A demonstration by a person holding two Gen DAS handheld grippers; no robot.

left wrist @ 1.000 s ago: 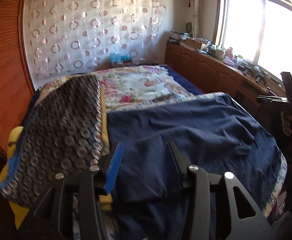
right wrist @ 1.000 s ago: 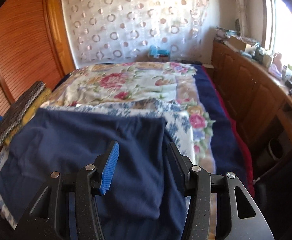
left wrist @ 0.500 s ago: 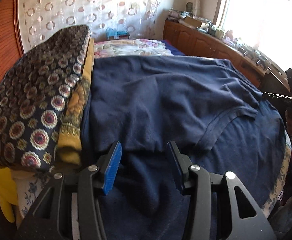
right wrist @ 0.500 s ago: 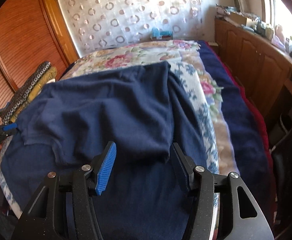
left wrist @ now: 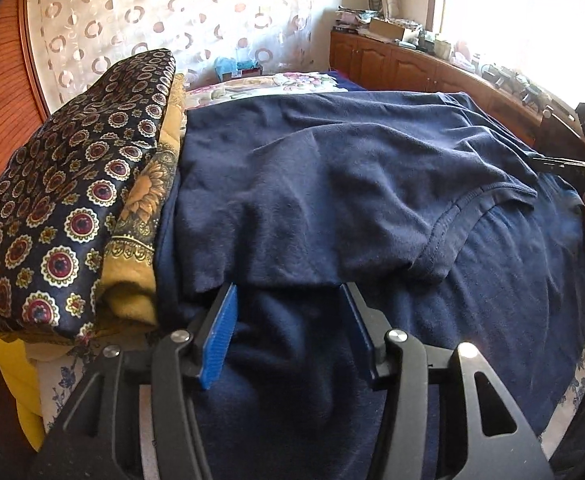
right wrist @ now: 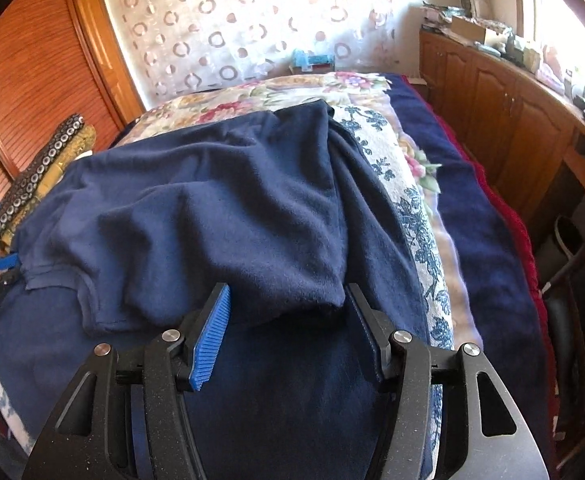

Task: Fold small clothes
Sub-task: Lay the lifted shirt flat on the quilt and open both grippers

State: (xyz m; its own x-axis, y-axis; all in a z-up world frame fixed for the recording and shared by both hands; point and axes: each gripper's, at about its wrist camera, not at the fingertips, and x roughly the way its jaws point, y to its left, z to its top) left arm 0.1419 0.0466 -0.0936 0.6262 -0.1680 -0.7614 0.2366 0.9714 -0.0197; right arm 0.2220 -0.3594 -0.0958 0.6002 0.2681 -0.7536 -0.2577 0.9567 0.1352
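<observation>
A: Going from the left, what do you see on the bed (right wrist: 488, 240)?

B: At the far left there's a stack of patterned folded cloths (left wrist: 64, 200), touching the edge of the navy shirt (left wrist: 332, 184). The shirt lies spread across the bed with its top half doubled over toward me, so there are 2 layers.

A: And your left tool (left wrist: 288, 312)?

B: Its jaws have just been opening. They stand apart and released, with the folded edge of the shirt lying at the tips but no pad pressing on it.

A: The right tool (right wrist: 288, 312)?

B: The same. Its jaws have just been opening too, and a bunched corner of the fold sits between the tips, loose and not gripped. In the left view the right tool shows at the far right edge of the shirt.

A: So which step is this?

B: I judge the first fold is laid and I'm letting go. To do it well I'd draw both tools straight back without snagging the hem, then check the fold line. The right corner looks lumpy and the neckline (left wrist: 452, 216) is wrinkled, so I'd smooth those flat before the next fold, or the bulk will skew it.
</observation>
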